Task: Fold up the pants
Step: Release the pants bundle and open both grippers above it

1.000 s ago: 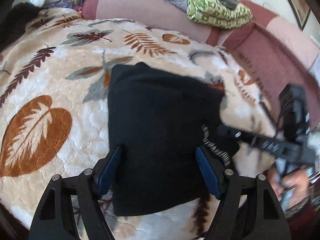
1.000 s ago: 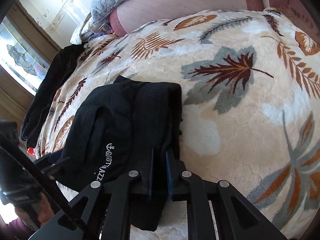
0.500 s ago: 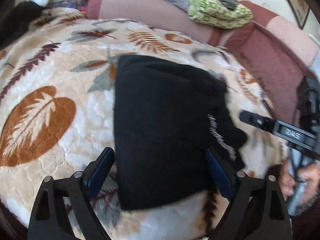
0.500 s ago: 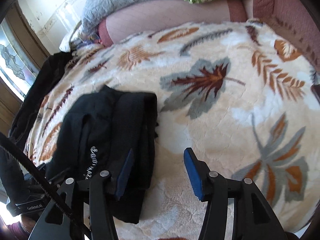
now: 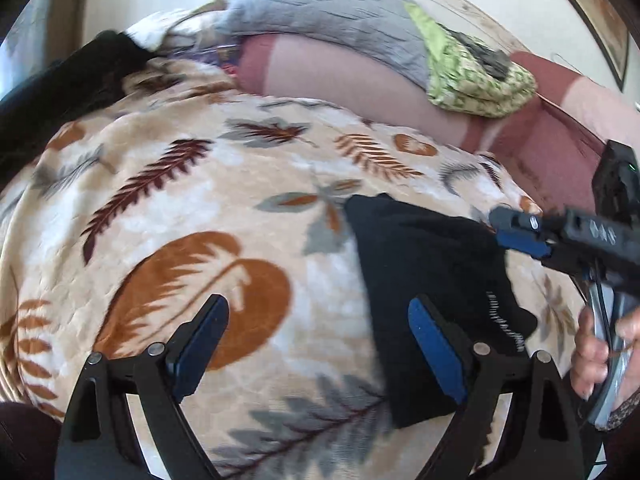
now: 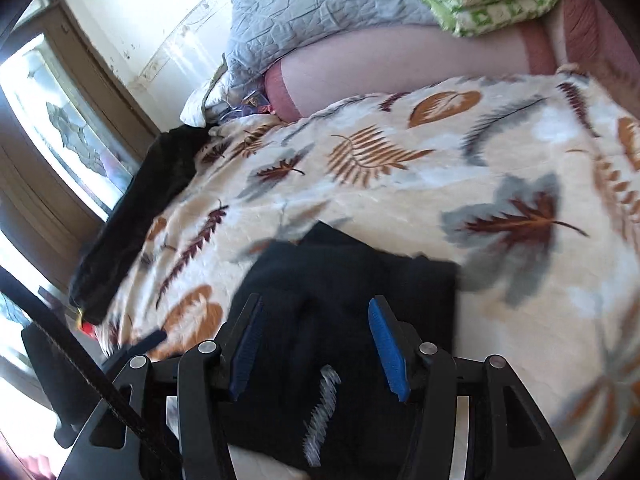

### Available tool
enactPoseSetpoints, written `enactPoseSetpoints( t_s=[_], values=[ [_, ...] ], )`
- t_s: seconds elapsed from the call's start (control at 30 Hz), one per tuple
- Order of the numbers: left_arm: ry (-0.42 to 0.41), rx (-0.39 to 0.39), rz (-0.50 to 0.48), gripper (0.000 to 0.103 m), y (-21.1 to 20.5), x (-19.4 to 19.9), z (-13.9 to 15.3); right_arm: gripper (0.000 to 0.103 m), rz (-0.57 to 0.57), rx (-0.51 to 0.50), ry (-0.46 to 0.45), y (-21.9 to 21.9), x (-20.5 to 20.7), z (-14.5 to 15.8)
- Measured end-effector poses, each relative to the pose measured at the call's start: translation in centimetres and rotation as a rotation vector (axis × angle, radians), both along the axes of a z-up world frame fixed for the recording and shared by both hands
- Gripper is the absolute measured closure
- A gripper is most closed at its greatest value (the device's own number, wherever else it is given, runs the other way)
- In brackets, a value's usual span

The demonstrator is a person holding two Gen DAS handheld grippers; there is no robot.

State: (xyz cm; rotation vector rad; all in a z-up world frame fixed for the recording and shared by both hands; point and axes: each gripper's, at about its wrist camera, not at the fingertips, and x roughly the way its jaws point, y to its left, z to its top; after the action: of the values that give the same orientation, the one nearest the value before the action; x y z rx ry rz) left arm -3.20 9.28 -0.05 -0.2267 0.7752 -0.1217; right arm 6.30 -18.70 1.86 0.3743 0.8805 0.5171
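Observation:
The black pants [image 5: 424, 276] lie folded into a compact bundle on the leaf-print blanket [image 5: 192, 216]; white lettering shows near their right edge. My left gripper [image 5: 316, 340] is open and empty, to the left of the bundle, its right finger over the pants' edge. My right gripper [image 6: 316, 344] is open and empty, hovering just over the folded pants [image 6: 344, 280]. The right gripper also shows in the left wrist view [image 5: 520, 232], above the bundle's far right corner.
A pink sofa back [image 5: 348, 80] carries a grey quilt [image 5: 332, 20] and a green patterned cloth [image 5: 476, 76]. Another dark garment [image 6: 136, 216] lies along the blanket's left edge by a window [image 6: 60, 128].
My right gripper has opened and let go of the pants, then lifted over the bundle. My left gripper has shifted left, off the bundle. The pants stay folded on the blanket.

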Motion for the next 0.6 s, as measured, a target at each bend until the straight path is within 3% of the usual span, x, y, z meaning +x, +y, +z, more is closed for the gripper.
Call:
enactPoseSetpoints(
  t_s=[0.23,0.37,0.5,0.6],
  values=[
    [0.018,-0.018,0.037,0.012,1.8,0.1,-1.0,0.045,-0.146,0.122,0.171,-0.5,5.4,-4.3],
    [0.043,-0.005,0.059,0.012,2.0,0.3,-1.5,0.043,-0.161,0.045,0.099,0.1,3.5,-2.6],
    [0.093,0.000,0.077,0.012,2.1,0.8,-2.3,0.040,-0.104,-0.074,-0.046,1.4,-1.1,0.2],
    [0.108,0.025,0.086,0.012,1.8,0.9,-2.6,0.040,-0.080,-0.179,-0.094,2.1,-4.7,0.3]
  ],
)
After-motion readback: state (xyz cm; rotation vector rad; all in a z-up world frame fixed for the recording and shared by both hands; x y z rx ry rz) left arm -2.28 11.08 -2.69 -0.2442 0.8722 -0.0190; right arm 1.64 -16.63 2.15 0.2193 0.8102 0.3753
